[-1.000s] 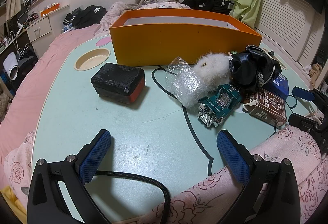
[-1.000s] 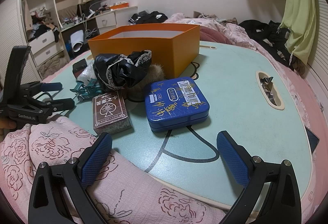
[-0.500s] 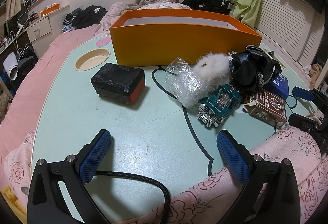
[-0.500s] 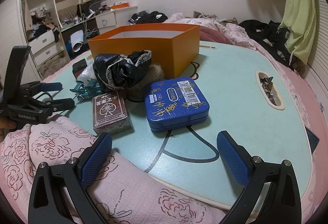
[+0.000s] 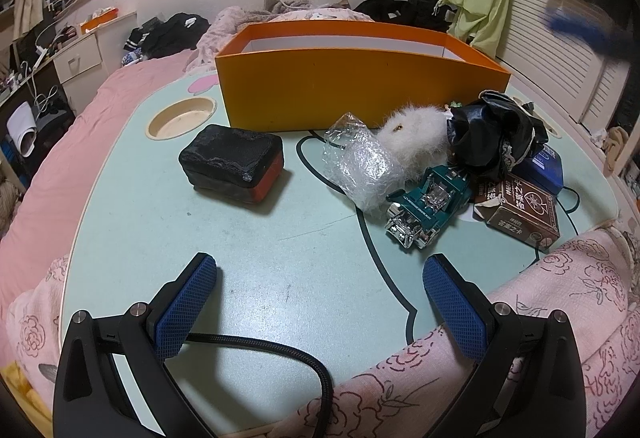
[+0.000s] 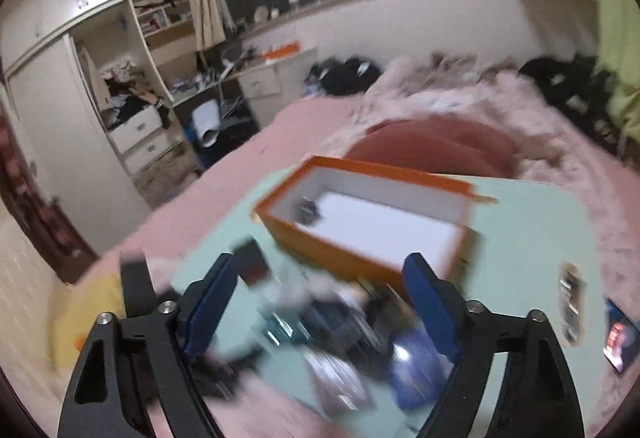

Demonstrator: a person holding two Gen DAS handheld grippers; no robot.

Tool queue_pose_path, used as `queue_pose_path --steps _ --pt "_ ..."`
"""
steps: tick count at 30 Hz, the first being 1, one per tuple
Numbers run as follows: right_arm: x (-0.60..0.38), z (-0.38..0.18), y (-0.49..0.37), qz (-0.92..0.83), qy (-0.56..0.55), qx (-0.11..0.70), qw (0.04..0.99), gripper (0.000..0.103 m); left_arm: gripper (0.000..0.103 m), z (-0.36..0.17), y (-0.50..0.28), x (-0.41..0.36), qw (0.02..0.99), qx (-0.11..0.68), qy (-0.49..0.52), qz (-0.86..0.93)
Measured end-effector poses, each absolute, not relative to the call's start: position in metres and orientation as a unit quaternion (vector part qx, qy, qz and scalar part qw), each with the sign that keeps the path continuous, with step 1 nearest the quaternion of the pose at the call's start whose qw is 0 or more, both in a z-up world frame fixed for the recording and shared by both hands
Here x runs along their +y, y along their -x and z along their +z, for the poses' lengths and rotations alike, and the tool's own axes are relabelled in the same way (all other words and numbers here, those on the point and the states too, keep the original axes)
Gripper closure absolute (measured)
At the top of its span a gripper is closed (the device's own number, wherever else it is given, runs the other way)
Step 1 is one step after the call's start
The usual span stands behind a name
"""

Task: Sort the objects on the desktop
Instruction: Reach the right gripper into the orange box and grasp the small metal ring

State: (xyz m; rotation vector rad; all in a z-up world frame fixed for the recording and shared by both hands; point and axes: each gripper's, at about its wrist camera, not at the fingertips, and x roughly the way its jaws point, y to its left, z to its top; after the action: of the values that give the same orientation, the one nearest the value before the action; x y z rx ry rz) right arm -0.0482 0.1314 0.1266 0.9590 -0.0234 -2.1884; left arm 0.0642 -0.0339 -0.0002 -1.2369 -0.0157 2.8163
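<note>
My left gripper [image 5: 320, 270] hovers open and empty over the mint table [image 5: 260, 238]. Beyond it lie a black-and-red pack [image 5: 234, 167], crumpled bubble wrap [image 5: 360, 165], a white fluffy toy [image 5: 416, 135], a green toy car [image 5: 428, 199], a black lacy cloth [image 5: 496, 129], a brown card box [image 5: 520, 209] and a blue tin [image 5: 544, 167]. Behind them stands the orange box [image 5: 360, 89]. My right gripper [image 6: 320, 266] is raised above the pile in a blurred view. Its jaws are closing with nothing between them. The orange box [image 6: 360, 222] holds one small dark item [image 6: 308, 211].
A round recess [image 5: 182, 117] is sunk in the table left of the box, and a slot recess [image 6: 572, 302] at the right. A braided cable [image 5: 280, 350] and floral pink fabric [image 5: 440, 378] lie at the near edge. Pink bedding surrounds the table. A phone [image 6: 620, 338] lies far right.
The right gripper has swung up and away from the table edge, now looking down into the orange box, and its jaws stand narrower. The left gripper and the objects have not moved.
</note>
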Motion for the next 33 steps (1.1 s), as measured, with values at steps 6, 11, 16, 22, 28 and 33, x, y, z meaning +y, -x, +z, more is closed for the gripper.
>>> queue_pose_path --steps 6,11,16,22,28,33 --pt "0.018 0.083 0.132 -0.818 -0.481 0.051 0.310 0.042 0.000 -0.002 -0.067 -0.035 0.034 -0.007 0.395 0.918" --pt "-0.028 0.046 0.160 -0.797 -0.535 0.092 0.265 0.042 0.000 -0.002 -0.071 -0.036 0.033 -0.009 0.387 0.922" --pt "-0.036 0.019 0.179 -0.757 -0.589 0.098 0.264 0.042 0.000 -0.002 -0.075 -0.036 0.035 -0.011 0.379 0.925" --pt "-0.050 0.007 0.181 -0.748 -0.594 0.118 0.272 0.043 0.000 -0.003 -0.078 -0.039 0.036 -0.016 0.375 0.926" --pt "-0.045 0.007 0.174 -0.750 -0.585 0.090 0.297 0.078 0.000 -0.002 -0.078 -0.040 0.037 -0.016 0.375 0.926" --pt "-0.031 0.013 0.178 -0.760 -0.576 0.065 0.296 0.078 0.000 -0.001 -0.078 -0.040 0.037 -0.016 0.374 0.927"
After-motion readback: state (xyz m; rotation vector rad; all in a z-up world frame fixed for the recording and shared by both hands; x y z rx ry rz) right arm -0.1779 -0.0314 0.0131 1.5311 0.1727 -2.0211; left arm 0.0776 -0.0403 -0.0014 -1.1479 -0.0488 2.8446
